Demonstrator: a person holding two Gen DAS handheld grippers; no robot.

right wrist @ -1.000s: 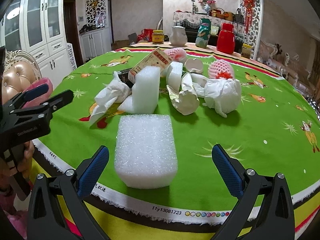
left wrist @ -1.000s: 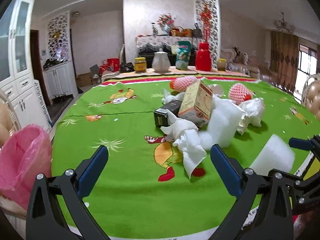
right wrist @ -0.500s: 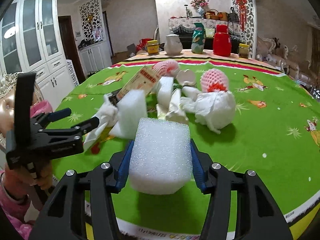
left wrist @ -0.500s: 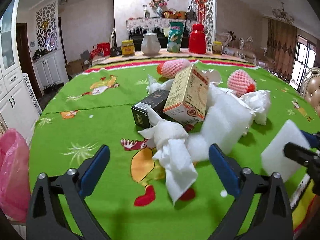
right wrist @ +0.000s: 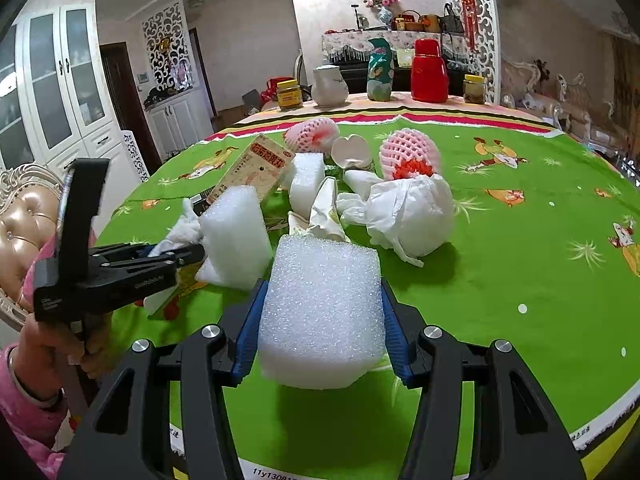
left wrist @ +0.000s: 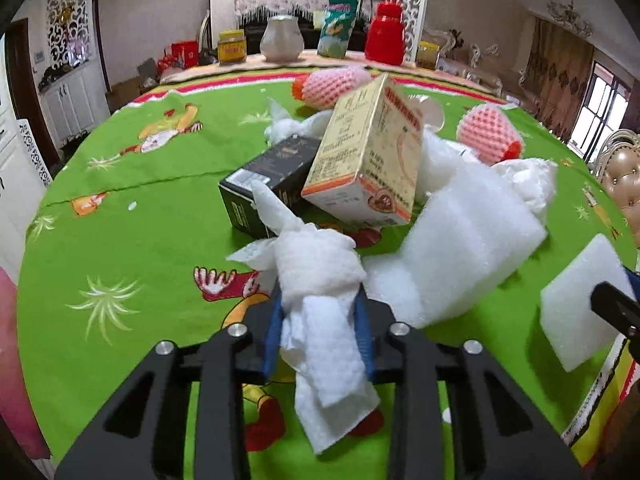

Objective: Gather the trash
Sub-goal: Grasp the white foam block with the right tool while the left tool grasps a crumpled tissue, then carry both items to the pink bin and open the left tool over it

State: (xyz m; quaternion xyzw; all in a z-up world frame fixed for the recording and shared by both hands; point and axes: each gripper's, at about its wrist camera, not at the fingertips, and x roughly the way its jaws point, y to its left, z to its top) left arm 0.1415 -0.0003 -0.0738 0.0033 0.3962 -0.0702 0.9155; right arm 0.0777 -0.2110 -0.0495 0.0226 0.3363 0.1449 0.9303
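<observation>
A pile of trash lies on the green tablecloth point(left wrist: 132, 248). My left gripper point(left wrist: 318, 328) is shut on a crumpled white paper towel point(left wrist: 320, 276) at the pile's near edge; it also shows from the side in the right wrist view point(right wrist: 176, 256). My right gripper point(right wrist: 320, 336) is shut on a white foam block point(right wrist: 322, 312), held just above the cloth; that block shows in the left wrist view point(left wrist: 580, 300). The pile holds a tan carton point(left wrist: 368, 160), a black box point(left wrist: 272, 176), a foam sheet point(left wrist: 460, 248), pink fruit nets point(left wrist: 486, 132) and a white plastic bag point(right wrist: 408, 212).
A pink trash bag point(left wrist: 10, 360) hangs at the left beside the table. At the table's far side stand a red flask point(right wrist: 430, 72), a white jug point(right wrist: 329, 86), a green bag point(right wrist: 379, 70) and jars point(right wrist: 289, 94). A padded chair point(right wrist: 24, 216) stands at the left.
My left gripper moved forward and closed on the paper towel. My right gripper closed on the foam block and lifted it slightly.
</observation>
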